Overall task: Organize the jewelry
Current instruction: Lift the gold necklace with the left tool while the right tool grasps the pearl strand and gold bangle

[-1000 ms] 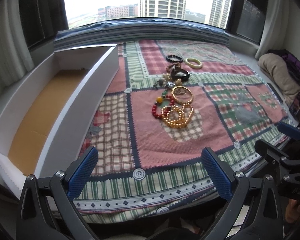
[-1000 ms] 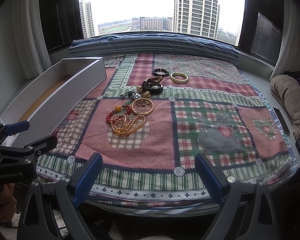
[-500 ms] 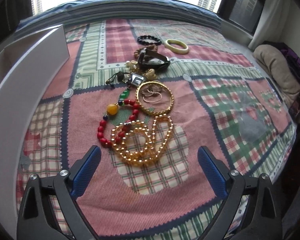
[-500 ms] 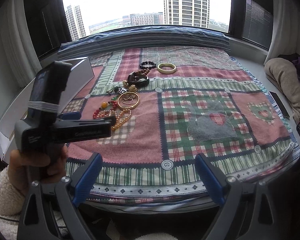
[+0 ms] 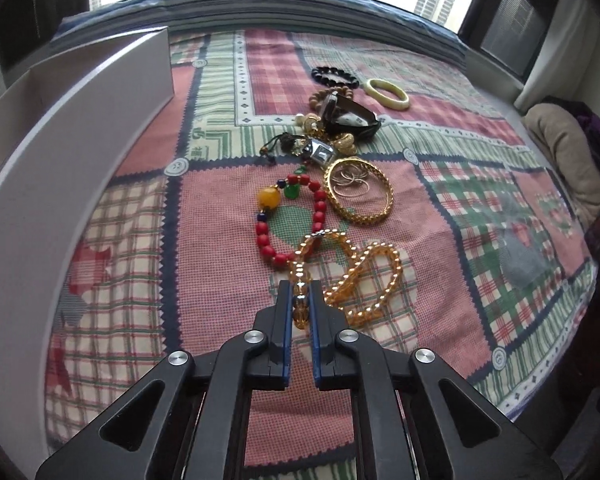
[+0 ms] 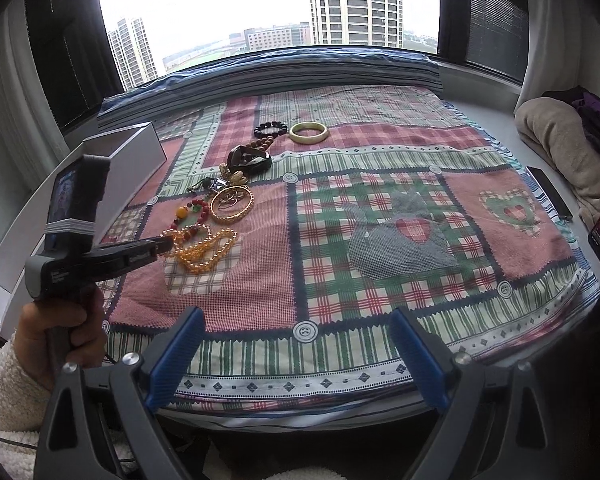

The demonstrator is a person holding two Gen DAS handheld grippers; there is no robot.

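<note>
While your left gripper (image 5: 301,300) clamps its blue pads on the near end of the amber bead strand (image 5: 352,276), the strand lies in loose loops on the patchwork quilt (image 5: 220,272), its long axis running from the jaws away toward the window. Beyond it, in the same line: red bead bracelet (image 5: 296,220), gold bangle (image 5: 359,196), dark watch (image 5: 350,118), black bead bracelet (image 5: 334,77), pale bangle (image 5: 387,93). White box (image 5: 72,152) stands along the quilt's left edge, well apart from the strand, with bare quilt between. Your right gripper (image 6: 296,360) hangs open over the near hem, nothing between its fingers. Wide bare quilt lies to the right of the jewelry row; folded tan blanket (image 6: 560,148) sits at the far right.
</note>
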